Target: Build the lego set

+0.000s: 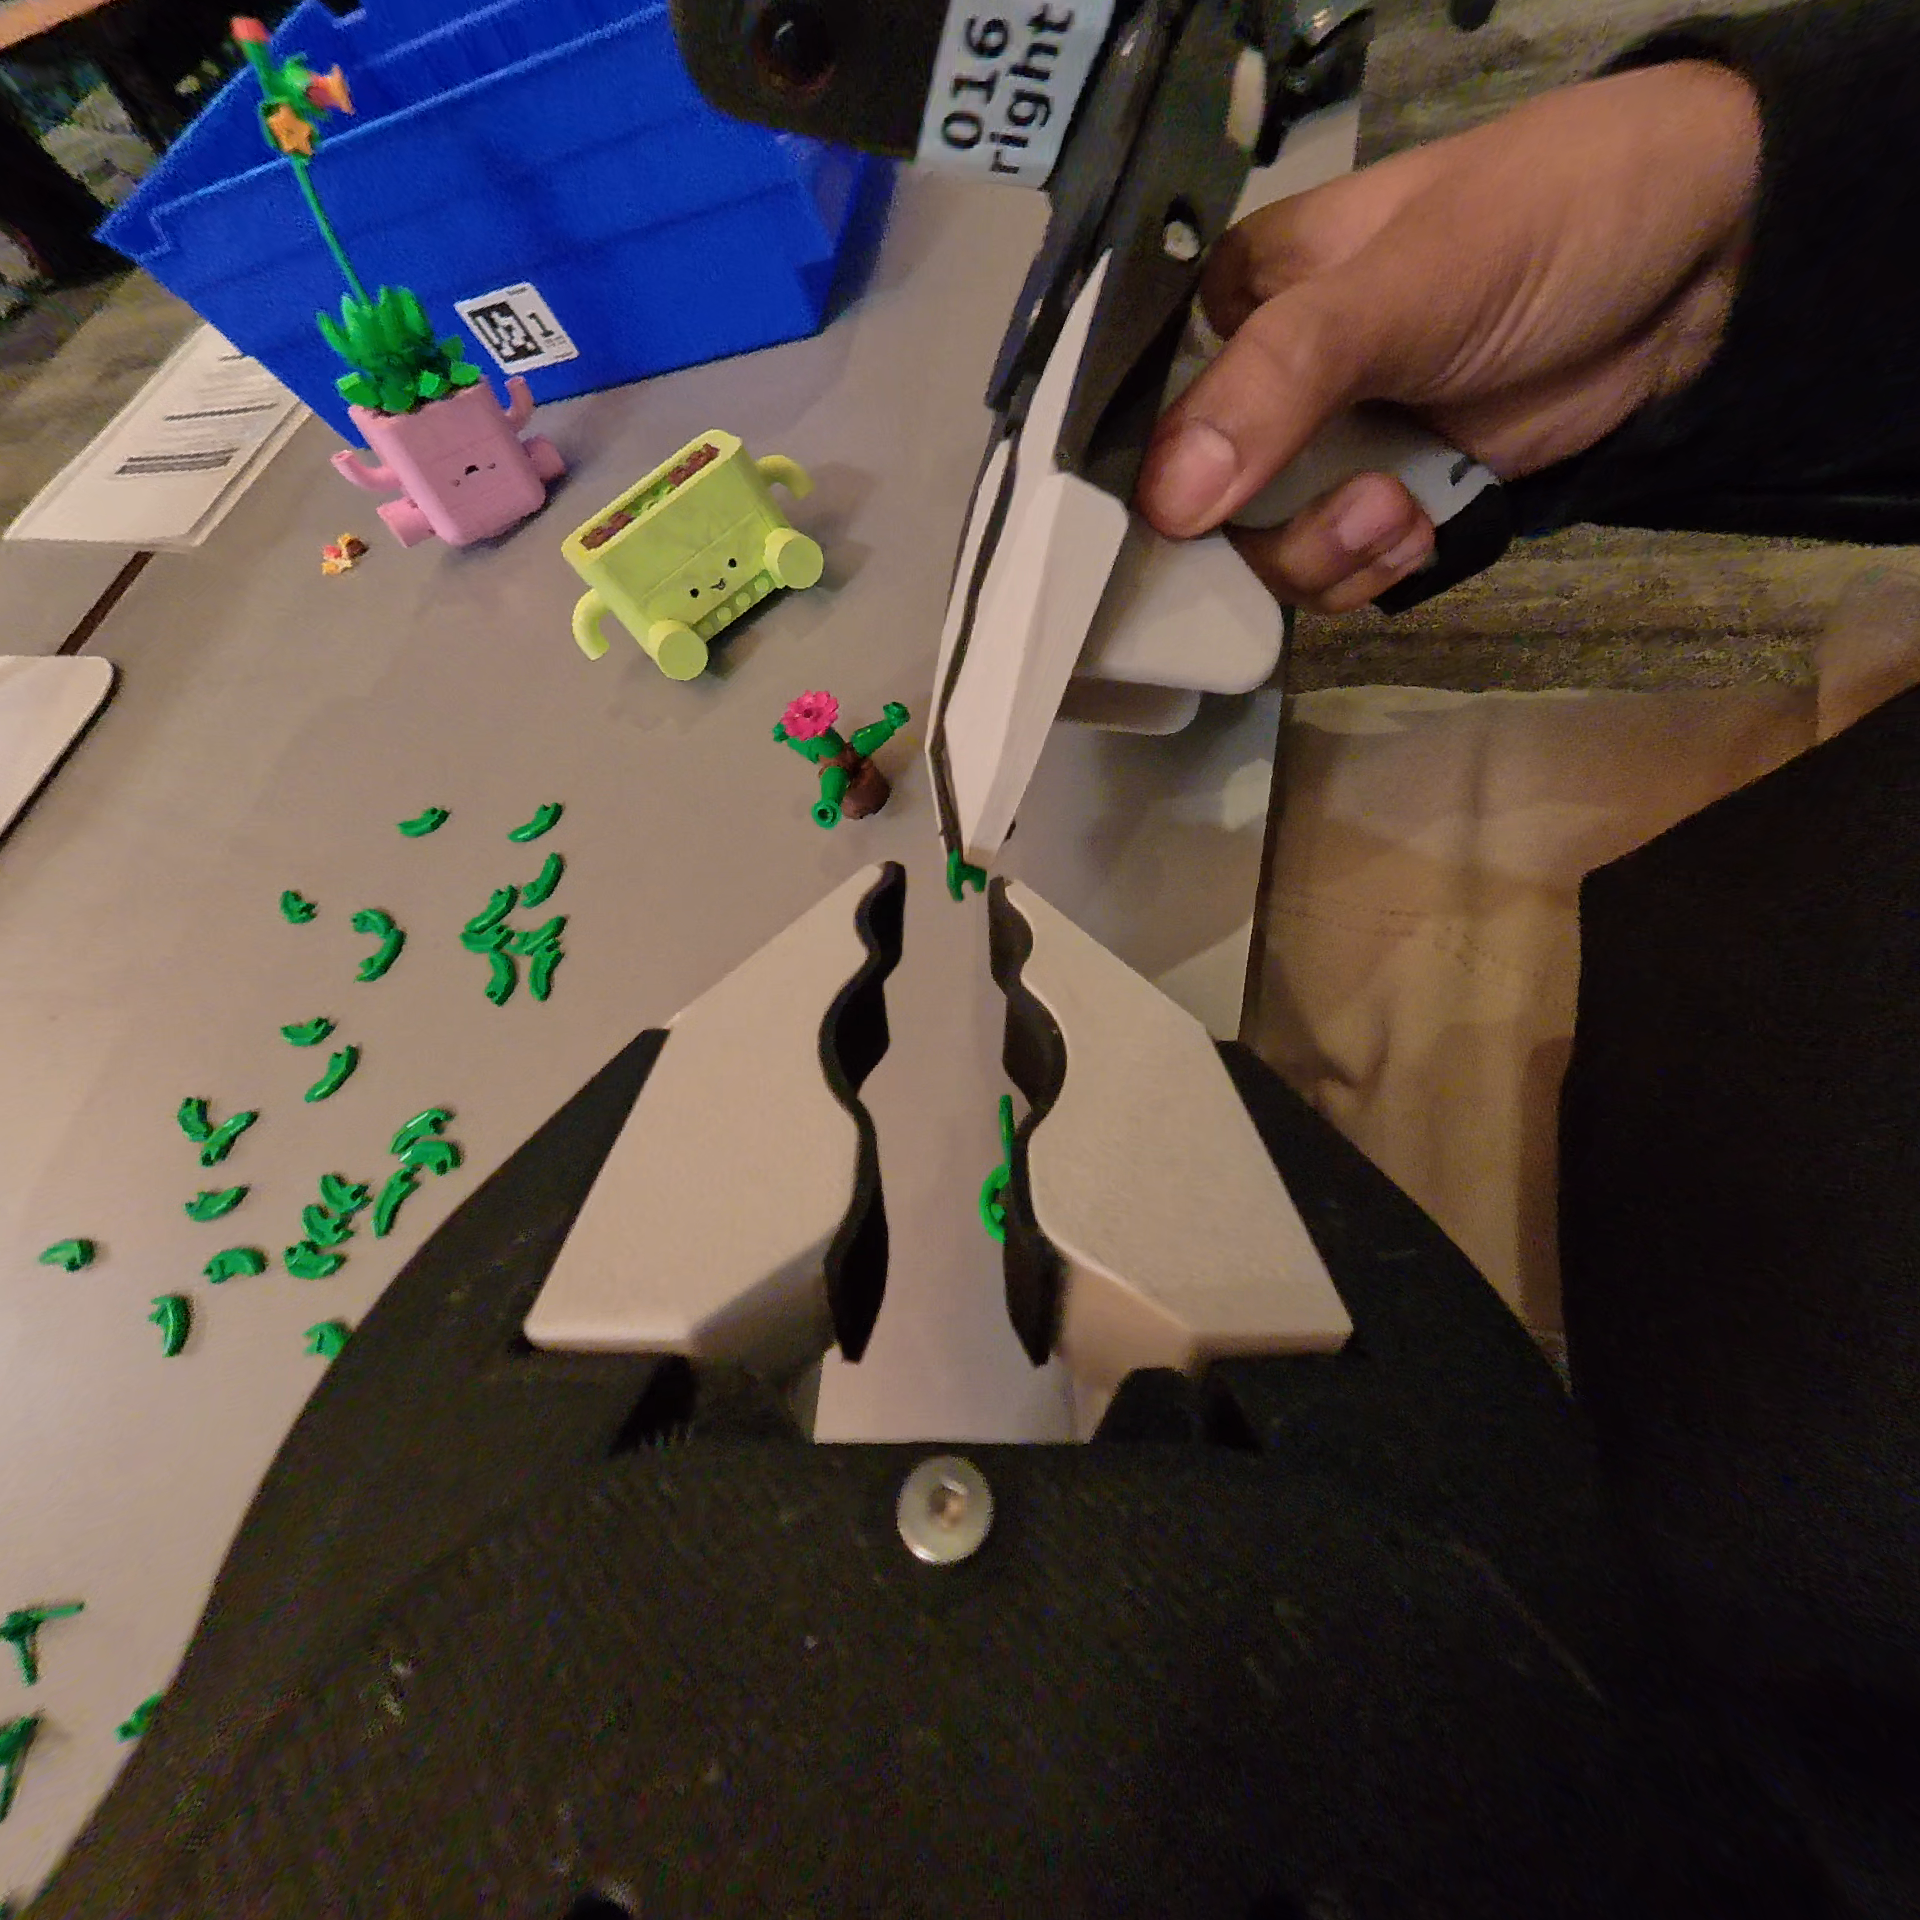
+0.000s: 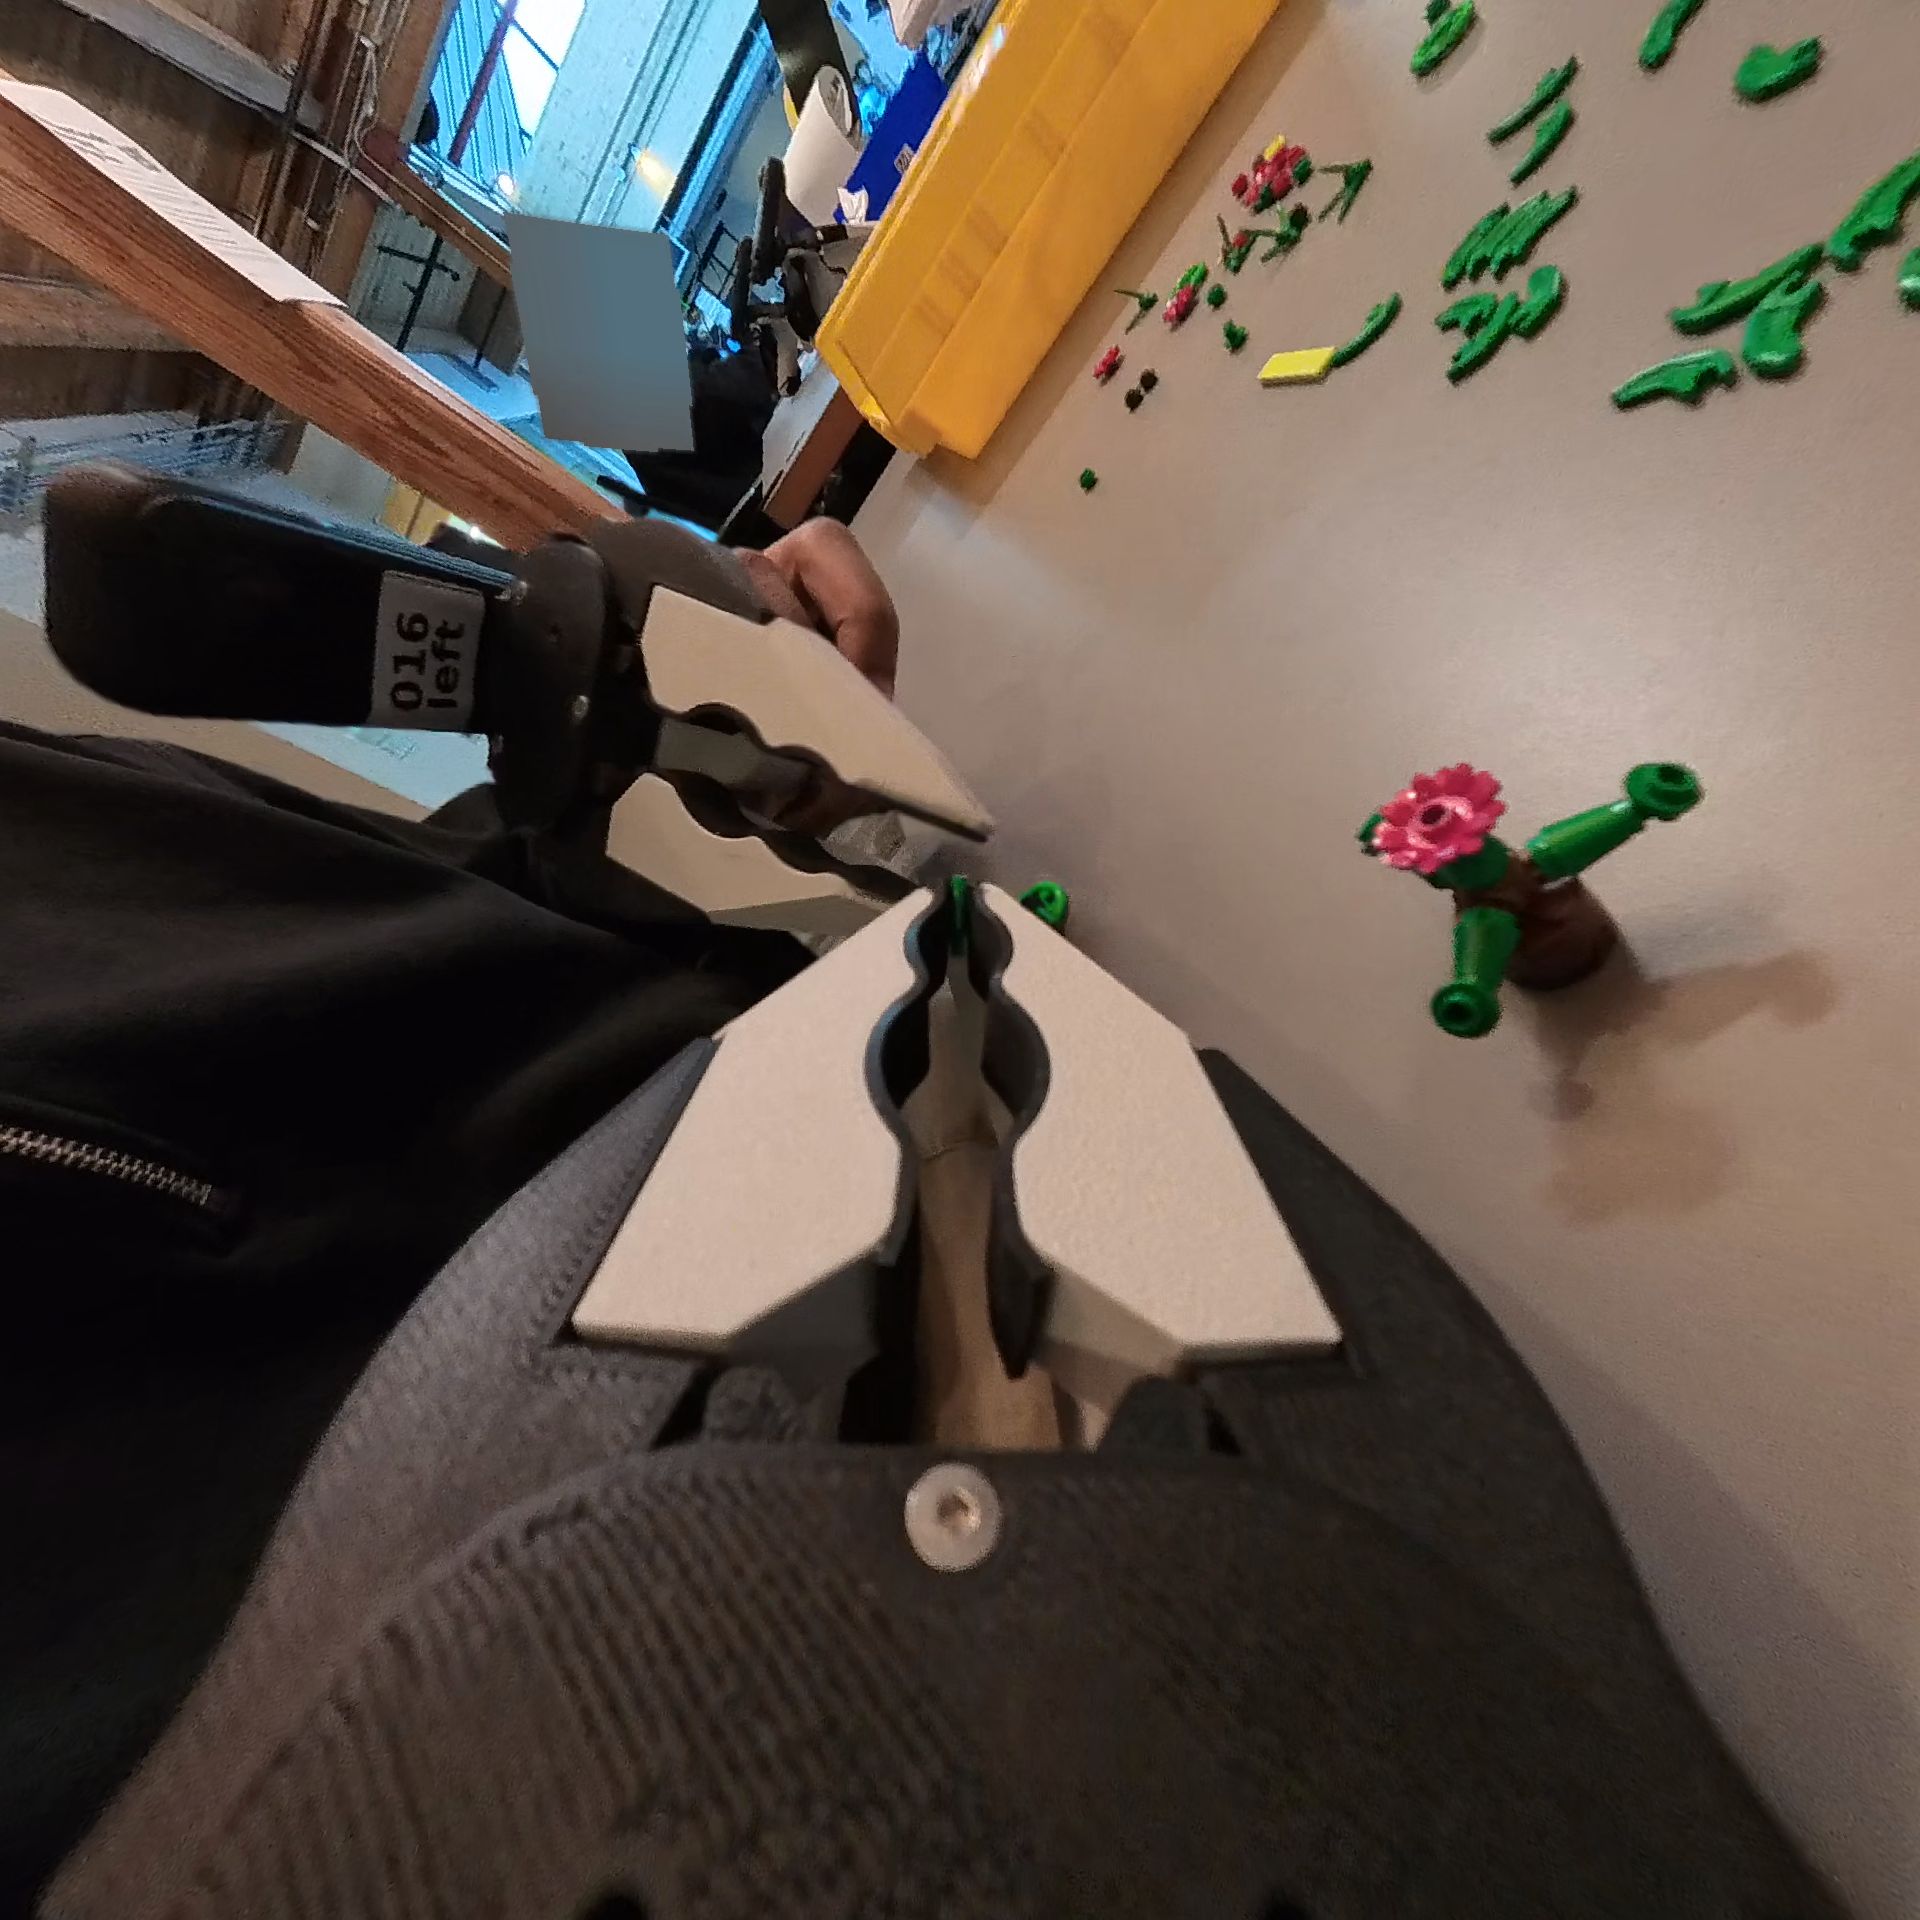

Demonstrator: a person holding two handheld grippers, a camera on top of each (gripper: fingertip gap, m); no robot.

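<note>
My left gripper (image 1: 945, 878) hovers over the grey table (image 1: 727, 883) with its jaws apart. A thin green stem piece (image 1: 997, 1174) lies against the inner face of its right finger; whether it is held I cannot tell. My right gripper (image 2: 958, 904) is shut on a small green clip piece (image 2: 956, 902) and comes down from above, tip to tip with the left gripper (image 2: 935, 852). In the left wrist view the right gripper (image 1: 966, 831) holds this piece (image 1: 964, 875) just ahead of my left fingertips. A small cactus with a pink flower (image 1: 842, 758) on a brown base stands just beyond; it also shows in the right wrist view (image 2: 1507, 894).
A pink pot figure with a tall flower stem (image 1: 447, 468) and a lime-green pot figure (image 1: 696, 551) stand before a blue bin (image 1: 520, 187). Many green leaf pieces (image 1: 499, 935) lie scattered at left. A yellow bin (image 2: 1018, 208) and small red flowers (image 2: 1268, 182) are farther off. The table edge (image 1: 1257, 935) is close at right. Only a small space, under 4 cm, lies between the two pairs of fingers.
</note>
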